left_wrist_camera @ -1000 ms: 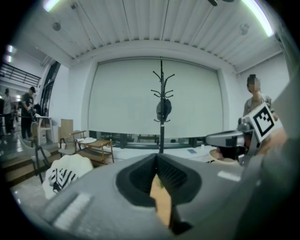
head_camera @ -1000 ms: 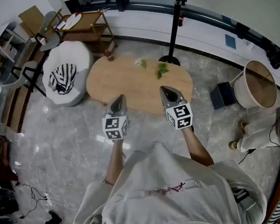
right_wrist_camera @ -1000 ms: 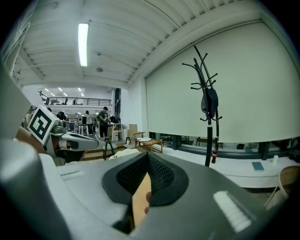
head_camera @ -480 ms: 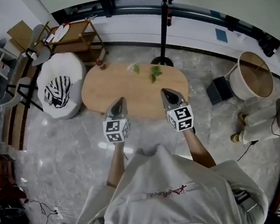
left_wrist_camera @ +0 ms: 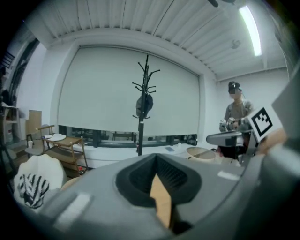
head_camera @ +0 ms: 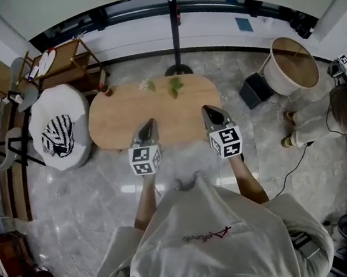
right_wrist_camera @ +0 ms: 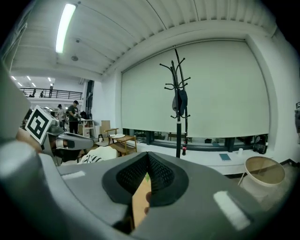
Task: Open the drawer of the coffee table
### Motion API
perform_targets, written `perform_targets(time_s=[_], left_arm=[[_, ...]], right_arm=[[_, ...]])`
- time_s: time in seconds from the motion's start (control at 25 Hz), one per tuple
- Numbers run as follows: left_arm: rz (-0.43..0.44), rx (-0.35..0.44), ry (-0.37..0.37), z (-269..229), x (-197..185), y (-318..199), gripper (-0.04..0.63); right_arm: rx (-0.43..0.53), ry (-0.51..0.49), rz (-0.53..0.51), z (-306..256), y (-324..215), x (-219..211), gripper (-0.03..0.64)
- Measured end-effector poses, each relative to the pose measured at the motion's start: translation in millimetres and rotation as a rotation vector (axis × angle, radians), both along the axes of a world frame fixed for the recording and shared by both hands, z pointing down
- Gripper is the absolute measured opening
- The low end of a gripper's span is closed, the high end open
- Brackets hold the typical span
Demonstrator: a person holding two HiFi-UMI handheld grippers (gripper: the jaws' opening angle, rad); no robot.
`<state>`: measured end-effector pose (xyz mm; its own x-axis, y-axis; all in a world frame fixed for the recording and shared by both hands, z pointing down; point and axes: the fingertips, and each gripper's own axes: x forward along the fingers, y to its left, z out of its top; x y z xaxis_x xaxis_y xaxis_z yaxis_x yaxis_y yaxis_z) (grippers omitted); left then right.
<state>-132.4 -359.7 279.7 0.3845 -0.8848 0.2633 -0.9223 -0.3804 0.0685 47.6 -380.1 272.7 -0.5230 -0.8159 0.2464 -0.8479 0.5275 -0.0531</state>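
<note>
The coffee table (head_camera: 157,108) is a low oval with a light wooden top, lying crosswise just ahead of me in the head view. No drawer shows in any view. My left gripper (head_camera: 149,126) hangs over the table's near edge, left of centre, shut and empty. My right gripper (head_camera: 211,112) is level with it over the near edge, right of centre, also shut and empty. In the left gripper view the jaws (left_wrist_camera: 156,157) meet, and a sliver of tabletop (left_wrist_camera: 161,201) shows beneath them. The right gripper view shows the same: jaws (right_wrist_camera: 148,154) together over the wood (right_wrist_camera: 139,201).
Two small plants (head_camera: 173,88) and a red item (head_camera: 106,91) sit on the table's far side. Behind it stands a black coat stand (head_camera: 174,28). A white beanbag (head_camera: 59,127) and wooden cart (head_camera: 67,63) are left; a round basket (head_camera: 290,64), dark box (head_camera: 255,90) and person (head_camera: 339,108) are right.
The view has swung, so the table now lies square across in front of me. Both grippers have edged forward over its near edge and stay shut.
</note>
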Motion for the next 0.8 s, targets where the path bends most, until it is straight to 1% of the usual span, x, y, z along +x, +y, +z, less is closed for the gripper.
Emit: perform_targets(time_s=[0.12,0.24,0.48,0.64,0.8], left_arm=[[0.04,-0.021,0.021,9,-13,7,0.002],[0.079,-0.037,0.022,19,-31,13,0.002],[0.114,-0.043,0.022,24,-73,18,0.002],[0.142,-0.046,0.026,27,-83,21,0.002],[0.182,-0.058,0.024,31,-82,29,0.002]], right_arm=[[-0.018,0.027,0.057,4,12,-5,0.003],[-0.031,0.045,0.108,8,26,-13,0.004],[-0.045,0.076,0.172,12,51,-30,0.003],[-0.05,0.085,0.206,11,63,-35,0.004],[-0.06,0.096,0.232,12,73,-36,0.004]])
